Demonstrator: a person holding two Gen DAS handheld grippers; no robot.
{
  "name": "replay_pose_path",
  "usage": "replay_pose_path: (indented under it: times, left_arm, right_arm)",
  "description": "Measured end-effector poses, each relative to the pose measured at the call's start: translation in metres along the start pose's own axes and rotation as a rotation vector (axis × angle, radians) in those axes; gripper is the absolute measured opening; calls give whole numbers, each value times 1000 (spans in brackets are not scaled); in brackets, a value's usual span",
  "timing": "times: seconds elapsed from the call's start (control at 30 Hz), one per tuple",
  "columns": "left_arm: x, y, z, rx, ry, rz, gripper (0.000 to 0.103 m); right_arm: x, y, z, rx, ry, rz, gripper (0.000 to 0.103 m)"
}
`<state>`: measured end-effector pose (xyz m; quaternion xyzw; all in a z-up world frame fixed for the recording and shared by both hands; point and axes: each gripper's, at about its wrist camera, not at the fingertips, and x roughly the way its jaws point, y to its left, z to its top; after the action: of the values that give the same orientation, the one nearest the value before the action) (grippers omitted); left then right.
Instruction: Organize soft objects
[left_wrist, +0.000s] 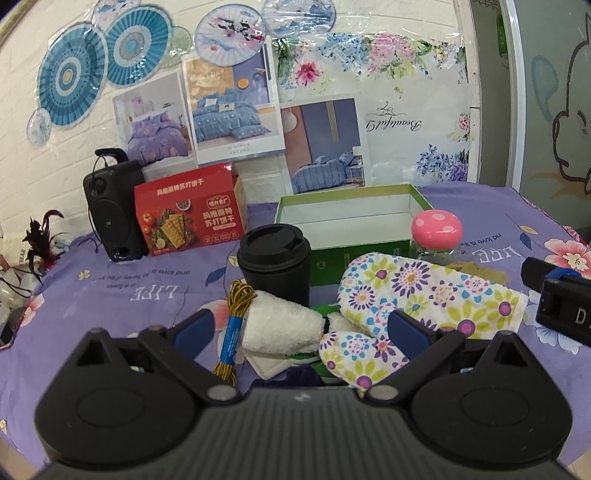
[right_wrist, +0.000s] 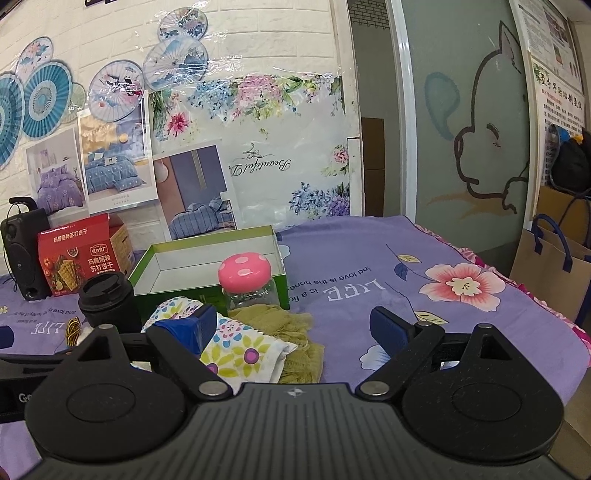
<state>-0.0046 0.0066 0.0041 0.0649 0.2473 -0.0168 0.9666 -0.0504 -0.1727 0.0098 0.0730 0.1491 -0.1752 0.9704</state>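
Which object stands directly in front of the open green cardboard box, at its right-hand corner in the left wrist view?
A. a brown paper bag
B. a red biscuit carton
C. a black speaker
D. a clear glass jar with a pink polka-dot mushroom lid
D: the clear glass jar with the pink polka-dot mushroom lid stands against the front wall of the open green cardboard box, near its right corner; the right wrist view agrees.

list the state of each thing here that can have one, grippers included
left gripper: open, empty
right gripper: open, empty
green box: open, nothing visible inside
black cup: upright, lid on
glass jar: upright, pink cap on
oven mitt: lying flat
white towel: rolled
red cracker box: upright
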Motion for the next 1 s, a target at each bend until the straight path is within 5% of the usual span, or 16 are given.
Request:
replay_pose_path:
  times: [0.6,0.8,1.0]
  left_arm:
    - [15,3,-4,5,45,2,100]
    - [11,-1,-17,29,84,-40,100]
    - [0,-2,-31,41,96,-75,100]
  right_arm:
    - [17,7,-6,-56,56,2,77]
    - [20,5,-12,-104,156,-44,77]
    - [5,-3,-21,-111,160,-82,77]
